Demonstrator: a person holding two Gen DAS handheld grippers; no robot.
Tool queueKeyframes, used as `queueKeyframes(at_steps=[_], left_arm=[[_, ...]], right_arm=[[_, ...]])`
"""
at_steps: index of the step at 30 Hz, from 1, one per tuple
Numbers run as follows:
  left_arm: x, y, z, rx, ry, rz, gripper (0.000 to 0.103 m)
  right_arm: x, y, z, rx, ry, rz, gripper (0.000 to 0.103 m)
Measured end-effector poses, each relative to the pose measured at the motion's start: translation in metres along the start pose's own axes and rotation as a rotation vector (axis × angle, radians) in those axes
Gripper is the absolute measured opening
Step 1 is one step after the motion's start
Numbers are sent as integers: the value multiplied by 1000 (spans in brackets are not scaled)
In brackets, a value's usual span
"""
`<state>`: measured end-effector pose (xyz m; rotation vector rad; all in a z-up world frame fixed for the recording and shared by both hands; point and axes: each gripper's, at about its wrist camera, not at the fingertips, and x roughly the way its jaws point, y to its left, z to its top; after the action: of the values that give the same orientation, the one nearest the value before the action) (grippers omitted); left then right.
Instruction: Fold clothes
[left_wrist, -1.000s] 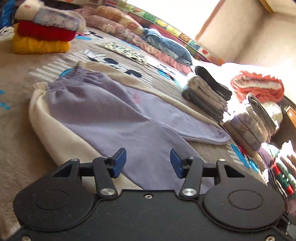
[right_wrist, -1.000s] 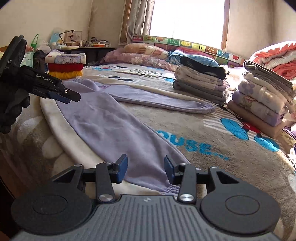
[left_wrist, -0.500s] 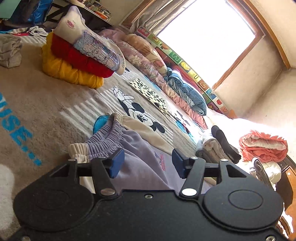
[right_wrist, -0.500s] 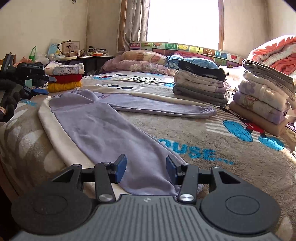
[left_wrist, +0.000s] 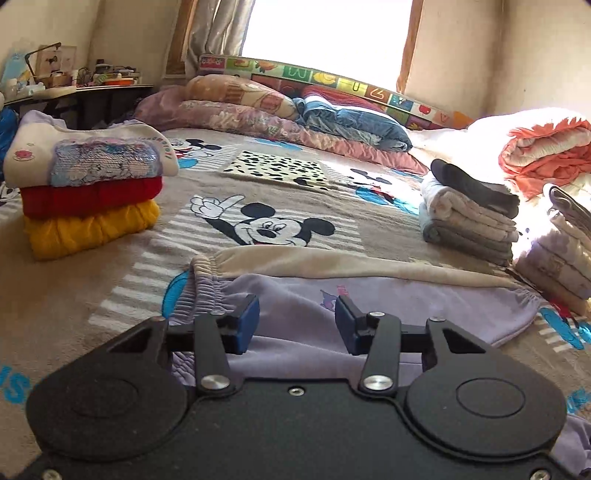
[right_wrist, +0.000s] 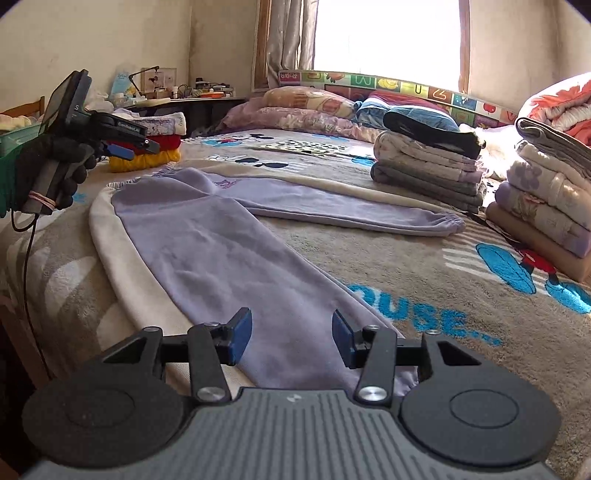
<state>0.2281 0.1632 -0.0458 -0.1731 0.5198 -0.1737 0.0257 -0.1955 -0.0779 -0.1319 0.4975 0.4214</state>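
Lilac trousers with cream side panels (right_wrist: 207, 254) lie flat on the bed, legs spread in a V. My left gripper (left_wrist: 297, 325) is open and empty, low over the elastic waistband (left_wrist: 201, 295). It also shows in the right wrist view (right_wrist: 127, 147), held above the waist end. My right gripper (right_wrist: 291, 334) is open and empty, just above the near leg's cuff. The far leg (right_wrist: 354, 208) runs right to its cuff (right_wrist: 448, 223).
A Mickey Mouse blanket (left_wrist: 266, 221) covers the bed. A folded stack of yellow, red and white clothes (left_wrist: 88, 195) sits at left. Folded stacks stand at right (right_wrist: 428, 166) and far right (right_wrist: 543, 206). Pillows (left_wrist: 258, 110) line the far side under the window.
My left gripper has swung from over the trouser legs to the waistband and levelled out facing the window. My right gripper has stayed over the near cuff.
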Motion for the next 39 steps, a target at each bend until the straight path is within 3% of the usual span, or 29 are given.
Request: queueKeyframes(at_steps=[2,4,7,10,14,20,23,26,27,30,32,36,39], left_arm=[[8,-7,-2,56,44,-69,45],[21,-10,-7,86,117,-58,45],[53,1,-20,34,258,83,45],[48,15,-14,-64,240,45,50],[32,31,3,-190,152,17,51],[41,21,26,-202,124,-8,52],[57,13,36,-159,147,25,60],[84,19,36,-219,206,-2,61],[93,22,35,-242,229,-5,67],[118,29,30,-275,296,92,68],[112,25,41,-290,269,110,69],[112,12,54,-268,233,47,73],[134,20,36,-322,310,39,78]], right_arm=[[3,8,5,-30,-23,40,49],[8,18,9,-65,-31,79,49],[19,30,10,-66,-13,155,52],[39,36,3,-48,91,220,55],[44,34,2,-23,133,252,56],[41,30,-1,9,129,282,59],[40,28,-2,23,129,293,60],[40,27,-3,29,129,302,63],[39,27,-3,28,129,304,63],[39,29,-5,21,127,311,66],[38,27,-6,24,124,319,67],[38,23,-6,41,118,333,67],[39,22,-7,44,117,342,68]])
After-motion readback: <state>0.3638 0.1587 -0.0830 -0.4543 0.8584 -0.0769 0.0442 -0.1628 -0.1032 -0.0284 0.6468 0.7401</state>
